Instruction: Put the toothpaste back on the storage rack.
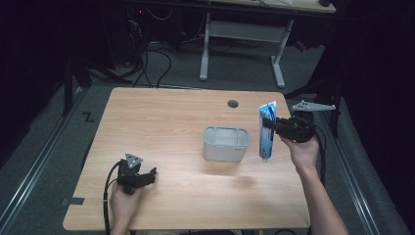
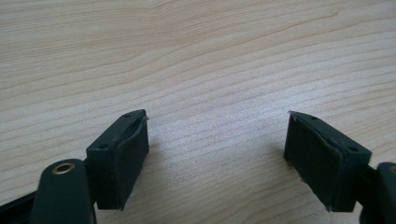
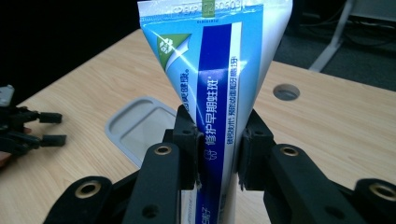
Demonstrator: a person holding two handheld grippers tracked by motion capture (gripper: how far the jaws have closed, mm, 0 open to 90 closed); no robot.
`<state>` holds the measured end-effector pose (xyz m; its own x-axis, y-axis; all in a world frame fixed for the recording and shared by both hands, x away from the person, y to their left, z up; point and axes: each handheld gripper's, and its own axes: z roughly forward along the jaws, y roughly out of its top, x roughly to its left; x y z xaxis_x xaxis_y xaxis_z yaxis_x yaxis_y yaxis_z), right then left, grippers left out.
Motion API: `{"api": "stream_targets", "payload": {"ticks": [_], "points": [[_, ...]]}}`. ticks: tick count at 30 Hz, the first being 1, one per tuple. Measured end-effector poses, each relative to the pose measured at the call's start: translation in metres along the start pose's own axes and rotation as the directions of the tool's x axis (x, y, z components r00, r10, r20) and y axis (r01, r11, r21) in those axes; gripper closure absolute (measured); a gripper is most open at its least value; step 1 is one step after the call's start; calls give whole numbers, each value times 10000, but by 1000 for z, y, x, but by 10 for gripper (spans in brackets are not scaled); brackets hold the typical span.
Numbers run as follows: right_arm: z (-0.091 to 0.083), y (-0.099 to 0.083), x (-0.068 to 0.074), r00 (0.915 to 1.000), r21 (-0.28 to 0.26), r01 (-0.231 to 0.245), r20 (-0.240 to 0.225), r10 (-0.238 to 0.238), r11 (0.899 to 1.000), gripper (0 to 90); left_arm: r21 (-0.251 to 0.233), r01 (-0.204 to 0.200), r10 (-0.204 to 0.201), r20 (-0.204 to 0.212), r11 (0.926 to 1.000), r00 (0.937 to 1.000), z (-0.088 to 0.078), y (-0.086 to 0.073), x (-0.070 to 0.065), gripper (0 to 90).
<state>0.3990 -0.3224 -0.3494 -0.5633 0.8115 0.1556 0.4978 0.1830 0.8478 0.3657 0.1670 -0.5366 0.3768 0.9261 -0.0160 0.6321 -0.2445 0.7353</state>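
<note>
Jaws of the right gripper (image 3: pixel 217 154) clenched on a toothpaste tube (image 1: pixel 267 129), held upright in the air with its crimped end up, long axis vertical. Grey bin (image 1: pixel 225 143) stands just left of the tube, mouth up. Left gripper (image 1: pixel 147 175) rests near the table's near-left edge, jaws spread and empty; right hand is nearer the bin.

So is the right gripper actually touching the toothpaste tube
Touching. In the right gripper view, both pads of the right gripper press the sides of the toothpaste tube, which stands upright between them.
</note>
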Motion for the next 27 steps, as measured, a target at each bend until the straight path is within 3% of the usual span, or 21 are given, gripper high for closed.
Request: {"api": "stream_targets", "payload": {"ticks": [11,27], "points": [[2,16,14,9988,-358,207,-445,-223,9991,729,0,5,-5,1,10000,10000,0,0,0,223],[9,34,26,9972,-685,384,-607,-426,9969,731,-8,1,-1,-6,10000,10000,0,0,0,223]]}}
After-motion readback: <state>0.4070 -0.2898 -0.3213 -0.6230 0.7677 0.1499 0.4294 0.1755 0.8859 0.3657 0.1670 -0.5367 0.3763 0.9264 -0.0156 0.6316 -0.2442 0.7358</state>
